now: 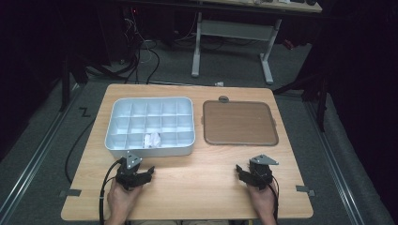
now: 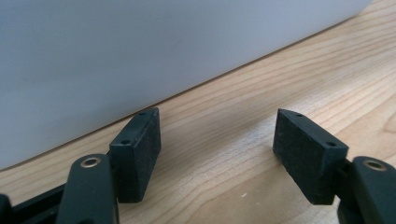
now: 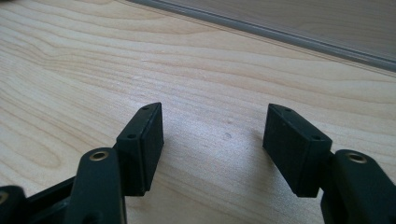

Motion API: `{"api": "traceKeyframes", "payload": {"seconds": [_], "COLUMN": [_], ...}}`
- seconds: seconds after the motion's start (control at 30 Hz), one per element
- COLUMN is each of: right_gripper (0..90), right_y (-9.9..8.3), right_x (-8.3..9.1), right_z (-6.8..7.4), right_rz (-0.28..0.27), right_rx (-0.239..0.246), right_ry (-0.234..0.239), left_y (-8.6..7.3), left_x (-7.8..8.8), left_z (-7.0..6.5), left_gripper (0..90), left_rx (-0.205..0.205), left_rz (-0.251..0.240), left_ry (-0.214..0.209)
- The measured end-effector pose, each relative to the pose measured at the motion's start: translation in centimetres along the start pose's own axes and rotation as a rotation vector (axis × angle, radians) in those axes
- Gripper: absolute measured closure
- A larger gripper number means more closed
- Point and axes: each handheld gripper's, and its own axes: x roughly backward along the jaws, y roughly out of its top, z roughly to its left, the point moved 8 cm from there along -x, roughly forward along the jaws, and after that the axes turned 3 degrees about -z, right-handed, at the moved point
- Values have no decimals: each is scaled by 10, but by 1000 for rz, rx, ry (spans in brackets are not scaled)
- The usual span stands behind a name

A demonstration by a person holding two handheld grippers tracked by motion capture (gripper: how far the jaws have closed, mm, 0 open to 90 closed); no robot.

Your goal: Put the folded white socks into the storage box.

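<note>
Down low on the wooden table point(image 1: 187, 183), both sets of tongs resting near the person's edge, well apart from each other. Left tongs point(image 1: 149, 172) spread wide, nothing between the pads point(image 2: 140, 154), only bare wood grain in the gap. Just ahead of them, close but apart, the near wall of a white divided tray point(image 1: 150, 151), looming pale and blank right past the tips in the left gripper view point(image 2: 140, 56). Inside that tray, in a compartment of the nearest row just beyond the left tongs, a crumpled white wad point(image 1: 152, 139); what it is made of, too small to tell. Right tongs point(image 1: 240, 169) also parted wide and gripping nothing, pads point(image 3: 144, 144) hovering over plain tabletop. Ahead of the right tongs and clearly apart, a flat brown tray point(image 1: 239, 123) with a grey rim, its edge crossing the top of the right gripper view point(image 3: 280, 32). Beyond that tray's far edge, a small grey round thing point(image 1: 224, 99).
</note>
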Motion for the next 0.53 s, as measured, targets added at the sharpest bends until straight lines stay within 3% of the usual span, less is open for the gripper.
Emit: {"api": "traceKeyframes", "payload": {"seconds": [0.53], "right_gripper": [382], "right_y": [0], "right_x": [0], "right_z": [0], "right_rz": [0], "right_rx": [1], "right_ry": [3], "left_y": [1], "left_x": [2], "left_z": [1], "left_gripper": [350], "left_rx": [16], "left_rz": [-6], "left_ry": [1]}}
